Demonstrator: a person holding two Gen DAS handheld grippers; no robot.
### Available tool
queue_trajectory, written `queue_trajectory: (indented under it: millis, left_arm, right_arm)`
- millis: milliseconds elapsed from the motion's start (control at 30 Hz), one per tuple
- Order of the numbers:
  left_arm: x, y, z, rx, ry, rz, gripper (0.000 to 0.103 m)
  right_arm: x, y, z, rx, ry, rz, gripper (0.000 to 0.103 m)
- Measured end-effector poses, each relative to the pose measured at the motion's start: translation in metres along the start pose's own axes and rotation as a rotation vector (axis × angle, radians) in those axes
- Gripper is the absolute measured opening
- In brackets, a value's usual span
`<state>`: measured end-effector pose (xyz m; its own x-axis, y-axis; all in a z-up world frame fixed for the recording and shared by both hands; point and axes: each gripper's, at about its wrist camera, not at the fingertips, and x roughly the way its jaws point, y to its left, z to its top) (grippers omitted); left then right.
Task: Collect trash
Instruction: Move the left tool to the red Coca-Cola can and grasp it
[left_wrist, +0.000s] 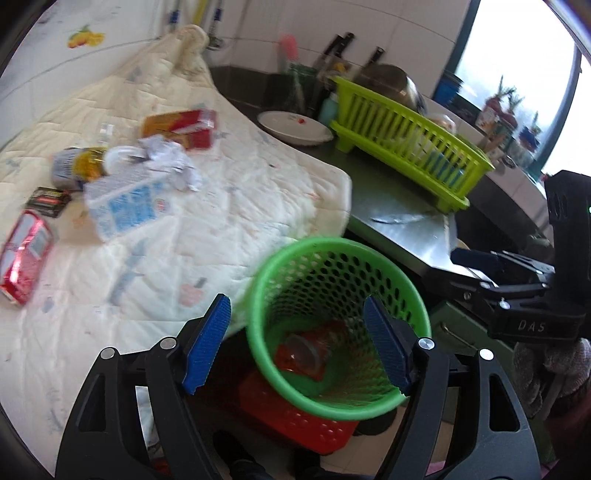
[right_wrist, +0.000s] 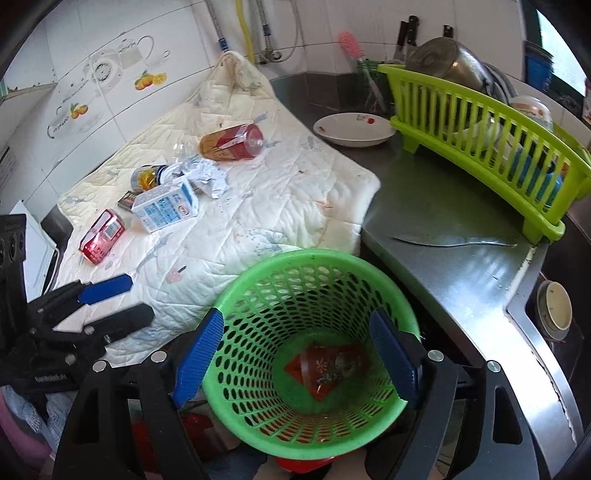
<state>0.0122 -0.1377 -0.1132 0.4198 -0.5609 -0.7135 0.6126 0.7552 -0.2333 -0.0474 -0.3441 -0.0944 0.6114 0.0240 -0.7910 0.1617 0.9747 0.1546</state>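
Lying on the quilted cloth (right_wrist: 258, 199) at ten o'clock are a red can (right_wrist: 102, 236), a milk carton (right_wrist: 164, 206) and crumpled paper (right_wrist: 207, 173). Both the left gripper (left_wrist: 297, 345) and the right gripper (right_wrist: 295, 356) are hovering wide open and empty over the green basket (right_wrist: 314, 354), which is holding a red wrapper (right_wrist: 328, 365).

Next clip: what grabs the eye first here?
The green basket in front of both open grippers, with a red wrapper at its bottom. Behind it, litter on the white quilt: a milk carton, crumpled paper, a red can and a bottle. To the right stands a lime dish rack.
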Motion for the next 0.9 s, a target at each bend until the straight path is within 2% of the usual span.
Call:
queue_trajectory:
  millis: [367, 500, 633, 767, 900]
  left_arm:
    - [-0.053, 0.091, 0.021, -0.120, -0.127, 0.284, 0.074]
    - [-0.065, 0.128, 0.030, -0.136, -0.147, 0.390, 0.079]
    - [-0.069, 0.165, 0.037, -0.151, -0.133, 0.449, 0.083]
    - [-0.064, 0.197, 0.040, -0.147, -0.094, 0.474, 0.084]
    - [-0.050, 0.221, 0.043, -0.137, -0.043, 0.463, 0.084]
  right_arm:
    - [0.024, 0.055, 0.028, -0.104, 0.007, 0.084, 0.084]
    - [0.035, 0.076, 0.040, -0.130, 0.009, 0.111, 0.087]
    - [0.047, 0.092, 0.050, -0.149, 0.018, 0.132, 0.087]
    - [0.057, 0.108, 0.059, -0.182, 0.022, 0.143, 0.087]
    - [0.067, 0.121, 0.068, -0.211, 0.024, 0.141, 0.087]
